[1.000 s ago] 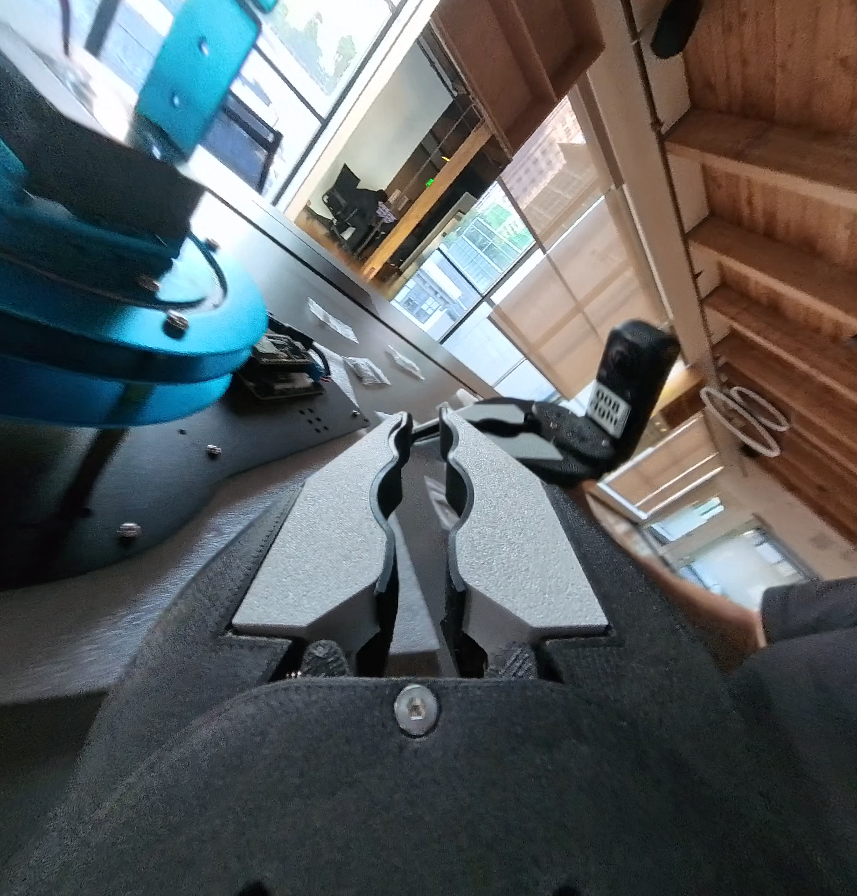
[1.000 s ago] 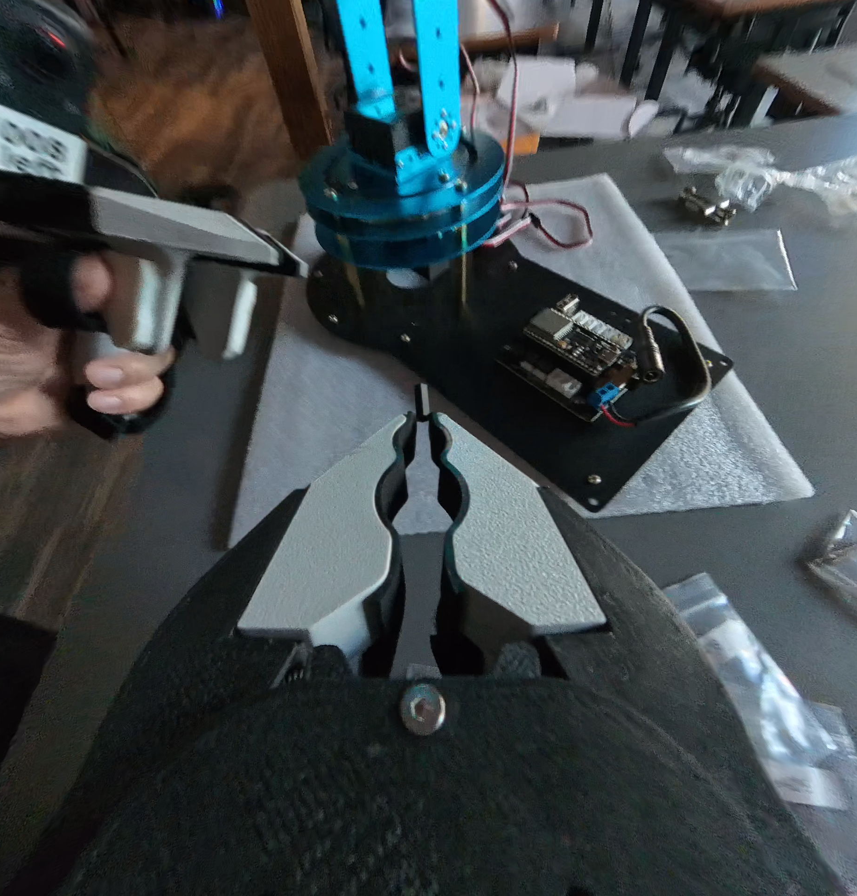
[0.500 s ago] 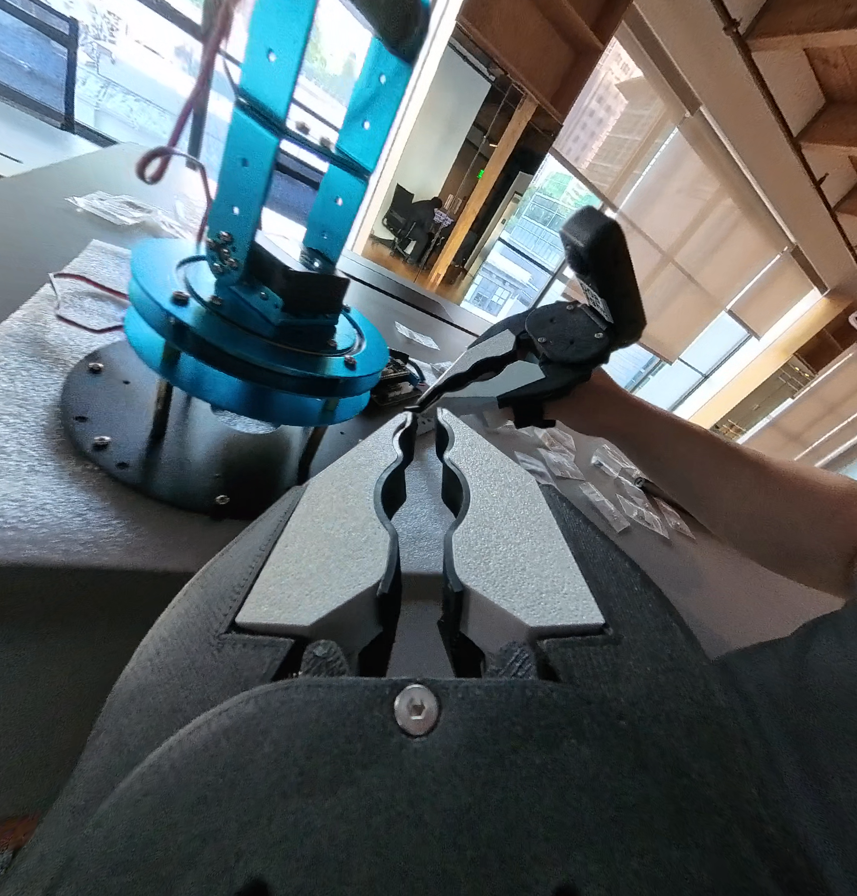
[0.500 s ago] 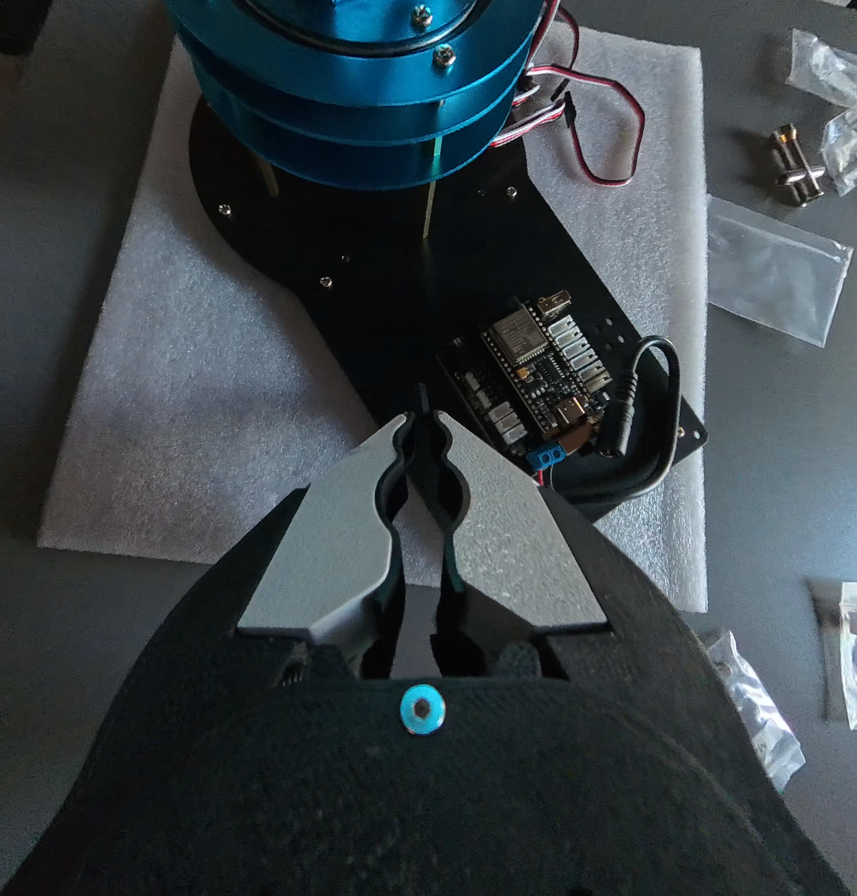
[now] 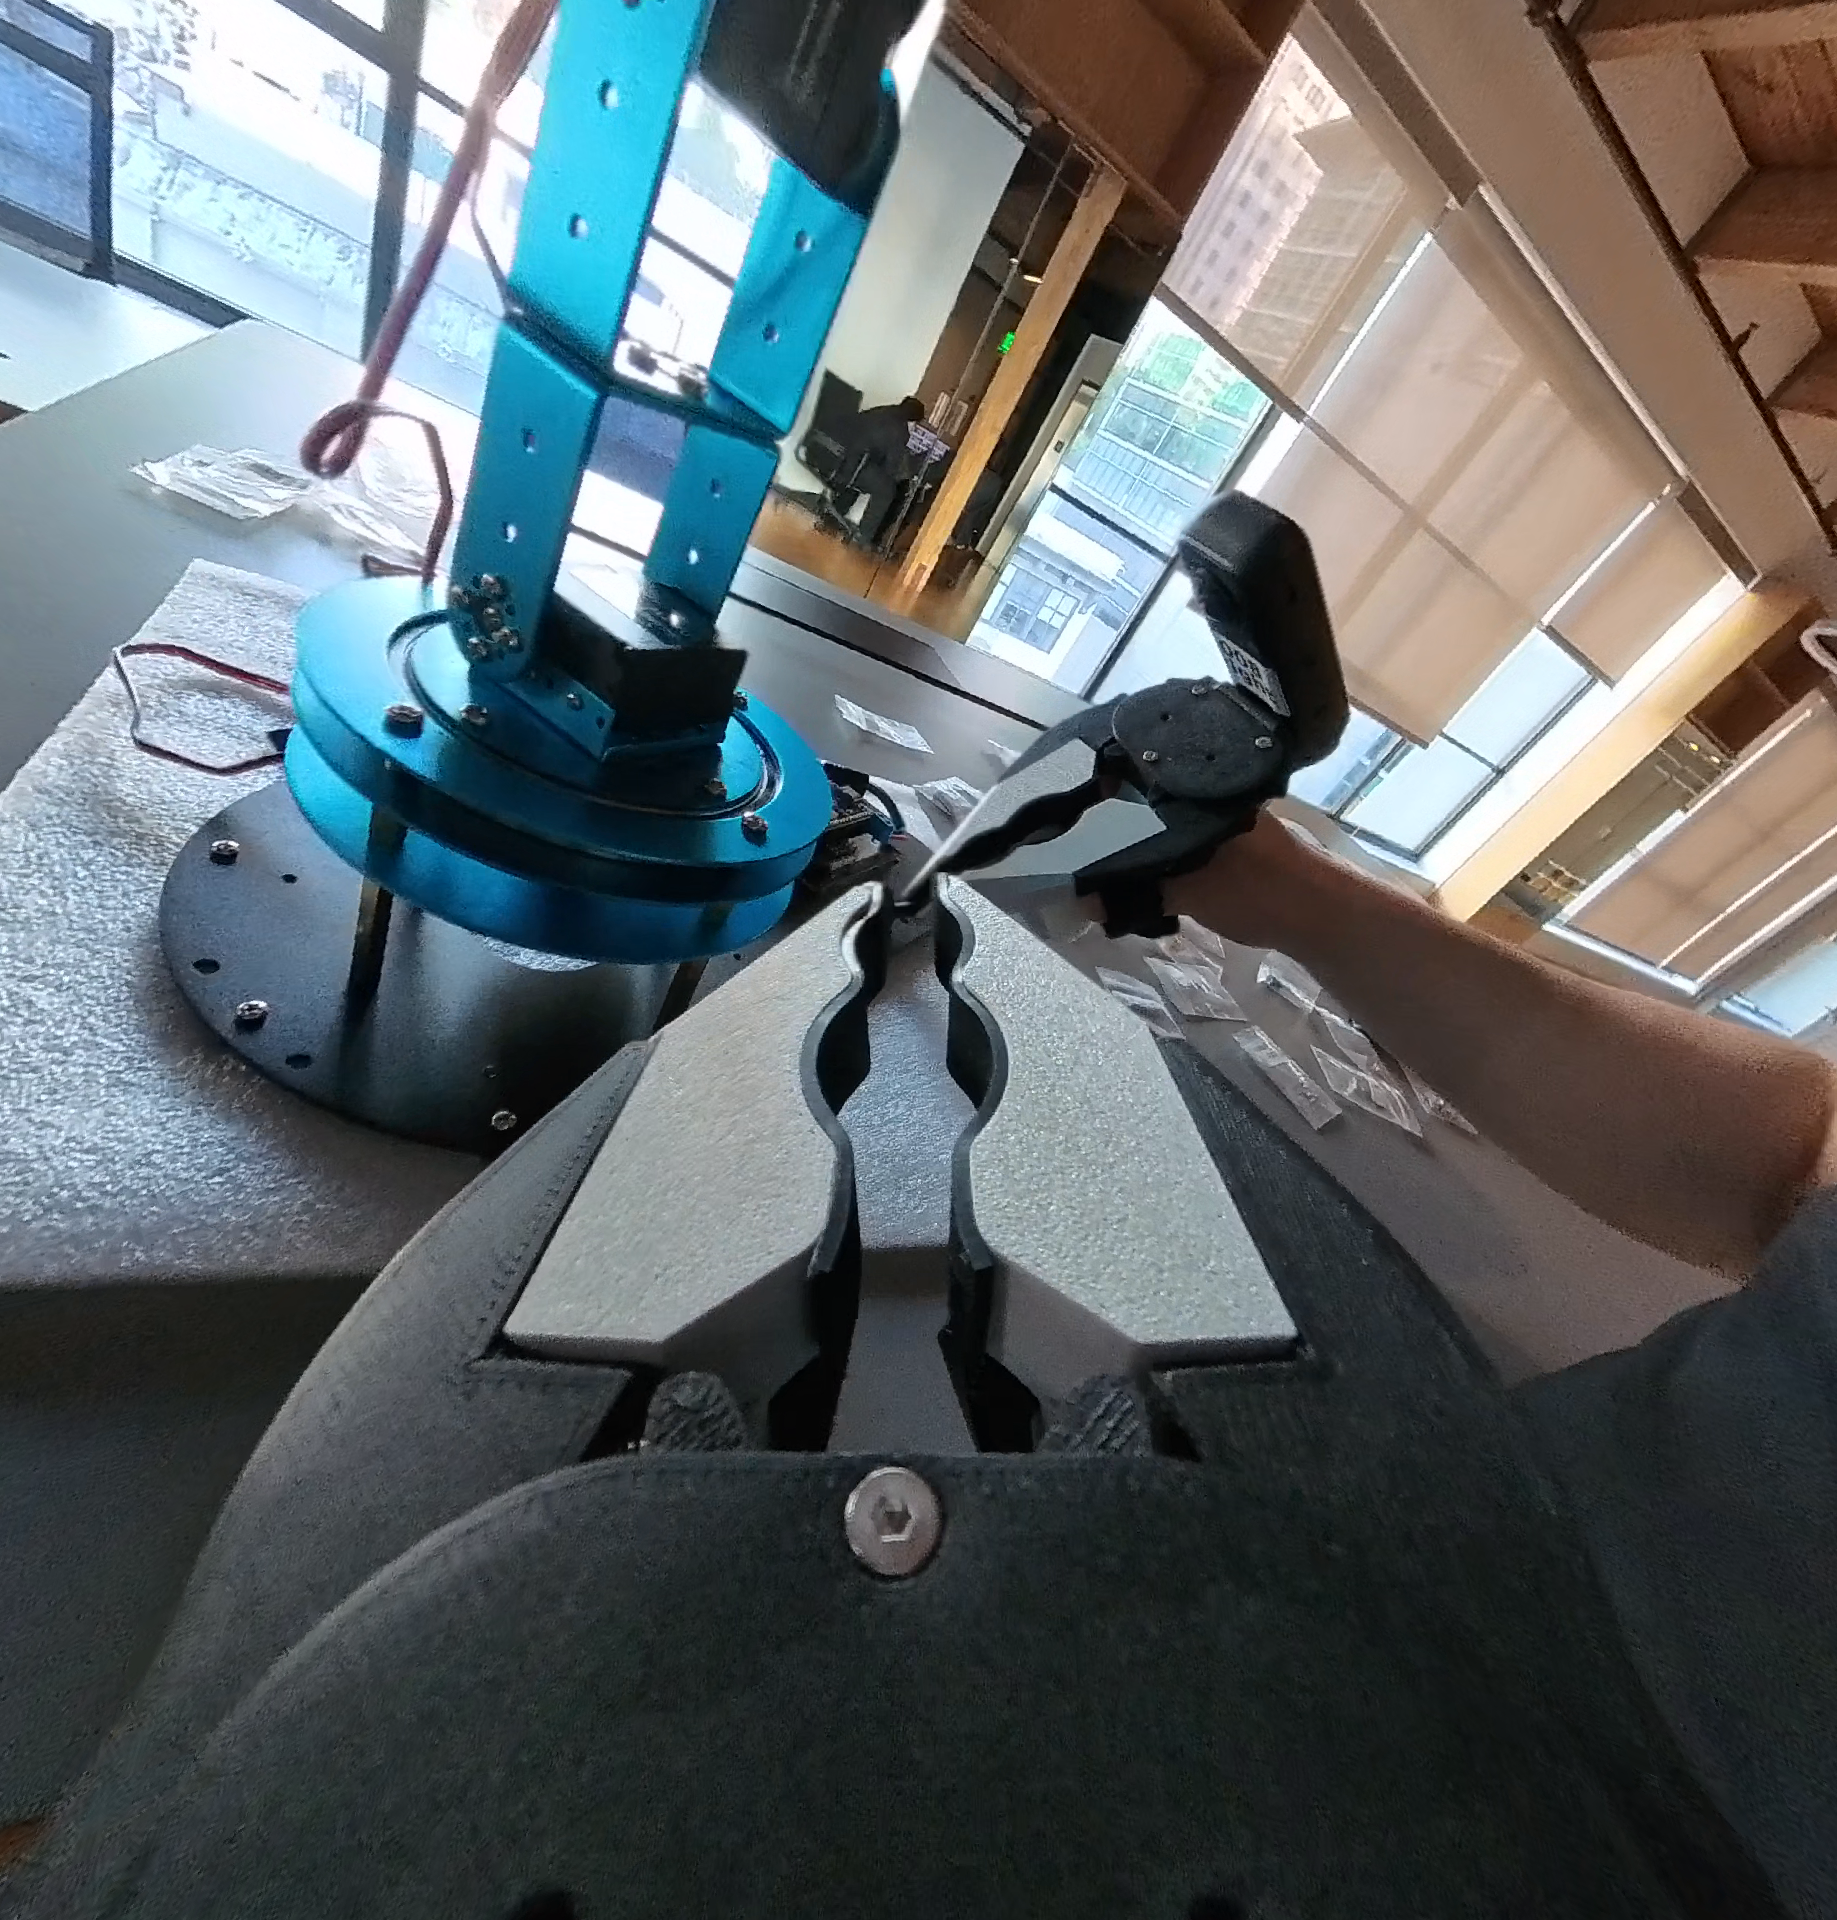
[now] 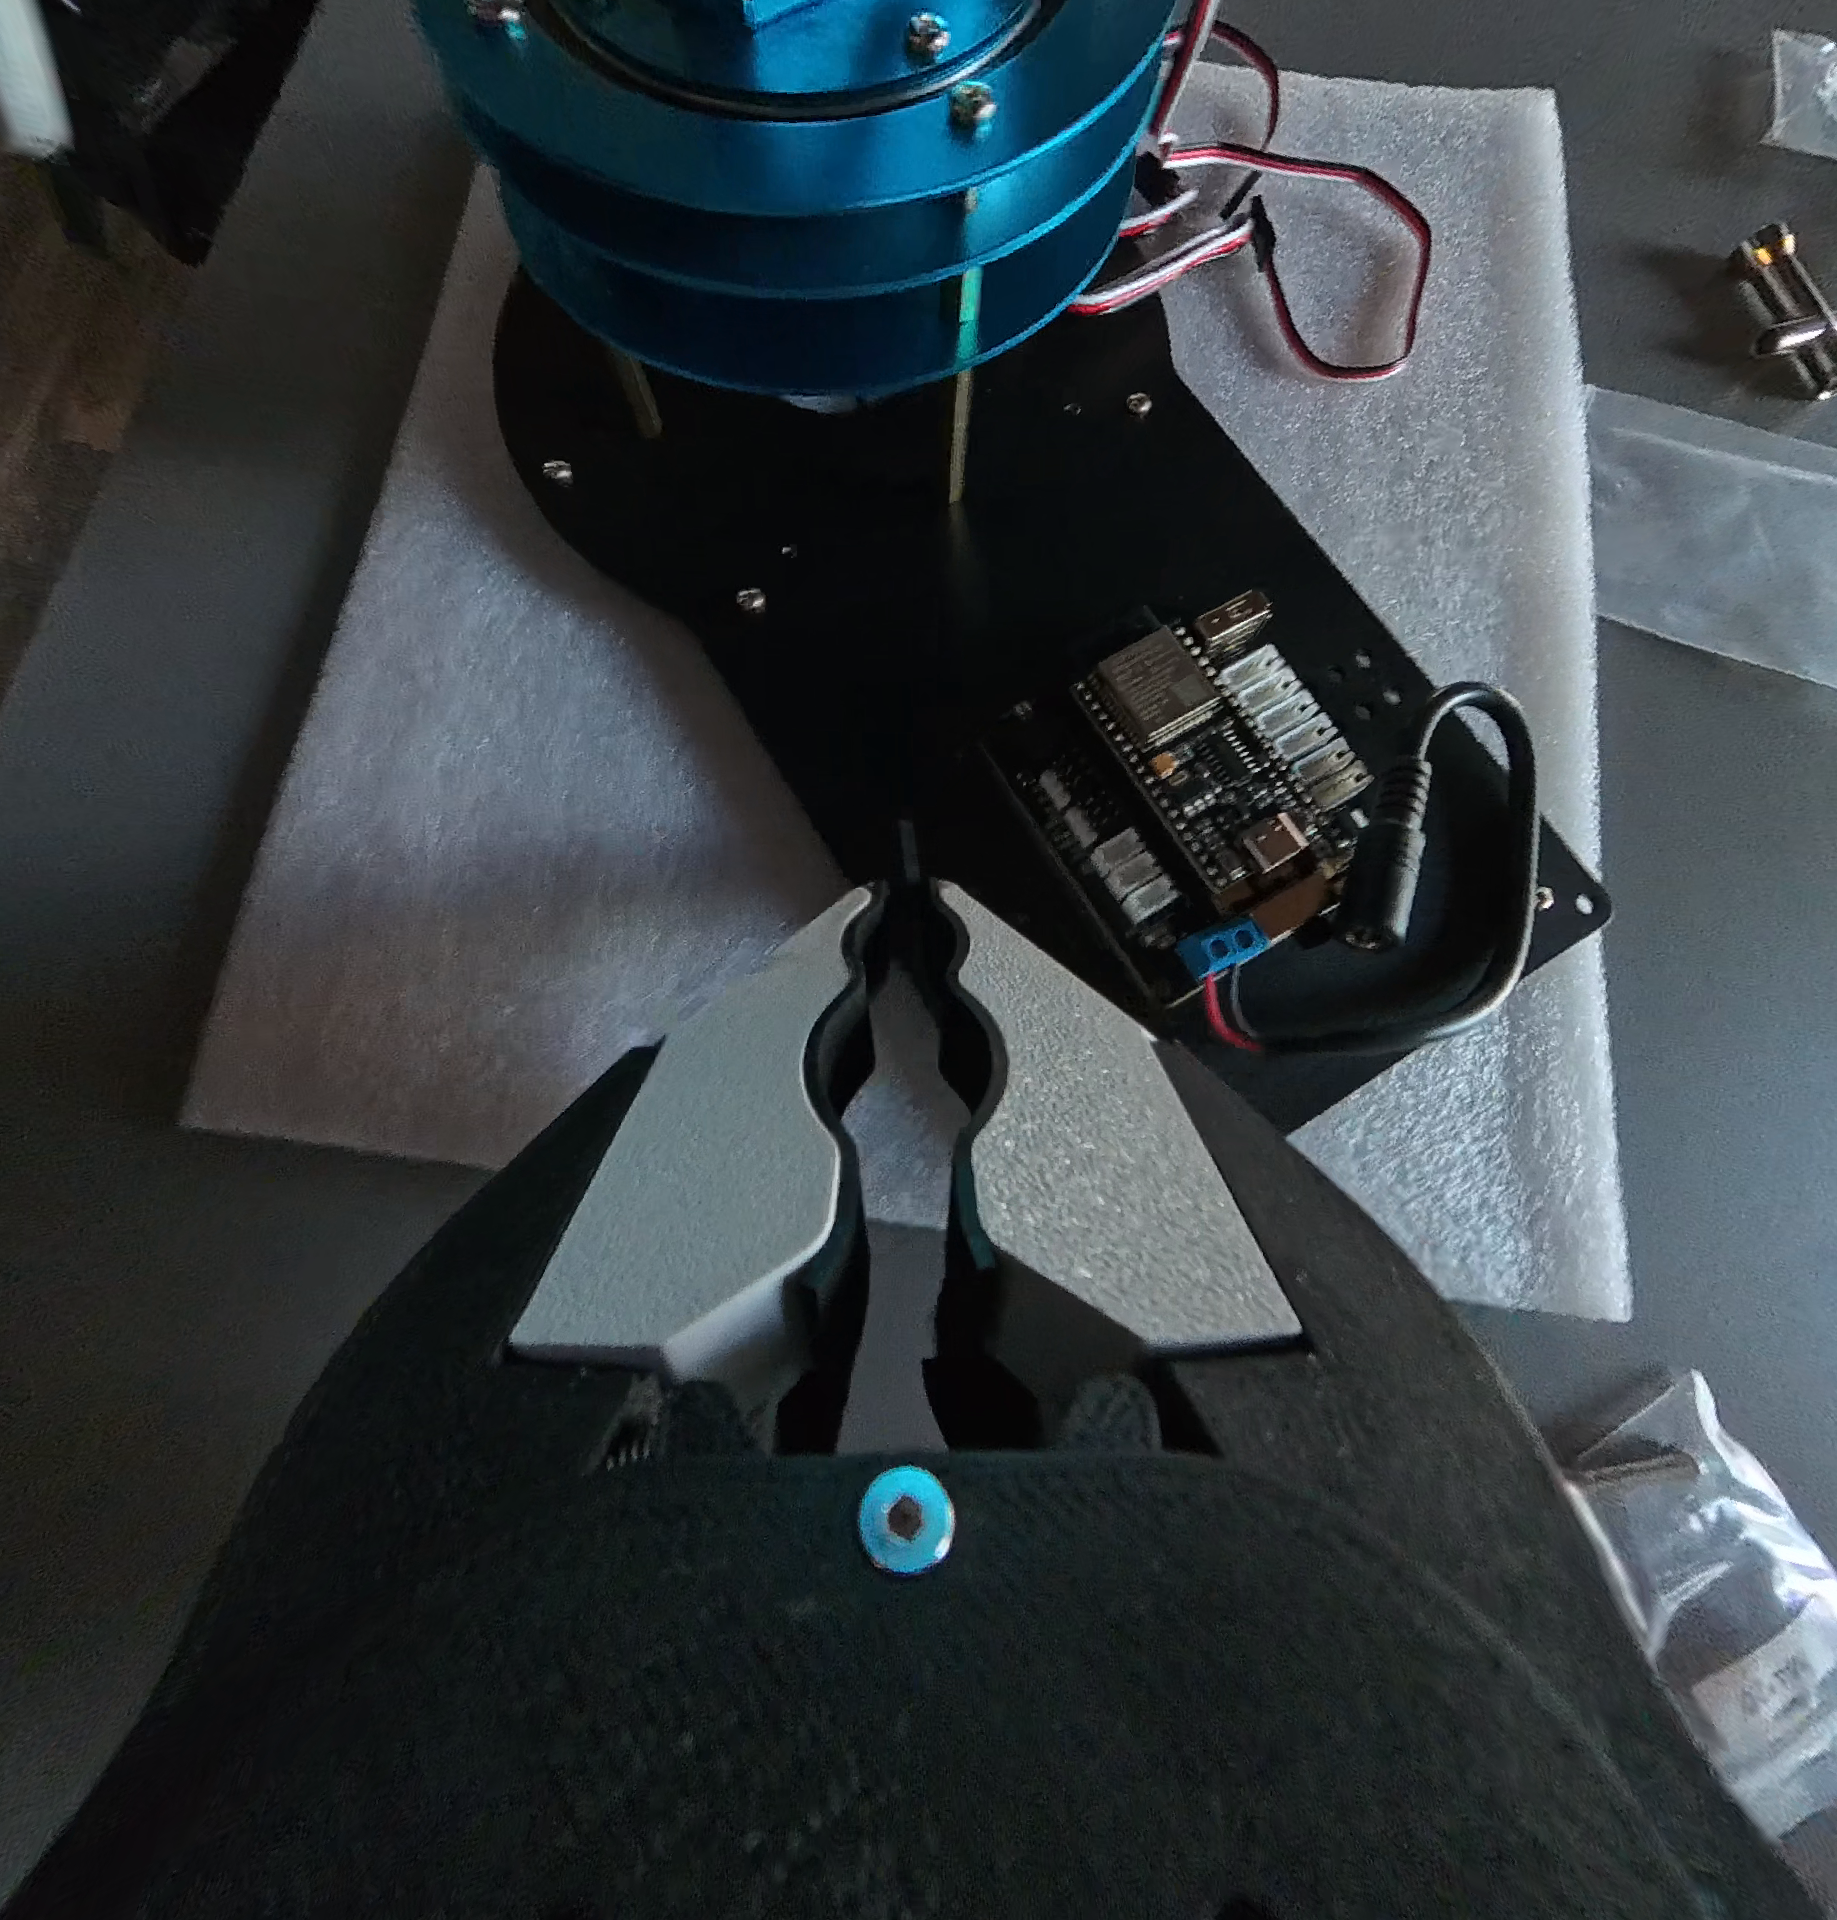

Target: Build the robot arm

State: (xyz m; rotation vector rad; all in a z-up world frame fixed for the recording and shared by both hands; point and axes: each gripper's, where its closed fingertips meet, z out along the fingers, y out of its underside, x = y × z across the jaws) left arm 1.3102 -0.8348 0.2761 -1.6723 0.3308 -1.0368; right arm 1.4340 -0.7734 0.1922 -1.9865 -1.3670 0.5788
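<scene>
Foam sheet [image 6: 540,831] cushions the black base plate [image 6: 893,644], likely to spare the grey table [image 6: 1724,935]. On the plate stand the blue turntable [image 5: 550,800] and, rightward, a circuit board [image 6: 1184,790]; plastic bags [image 6: 1724,540] lie beyond. The left gripper [image 5: 906,902] hovers low beside the turntable, fingers nearly together, apparently empty. The right gripper [image 6: 906,896] pinches a thin dark pin [image 6: 906,847], perhaps a screw, over the plate.
</scene>
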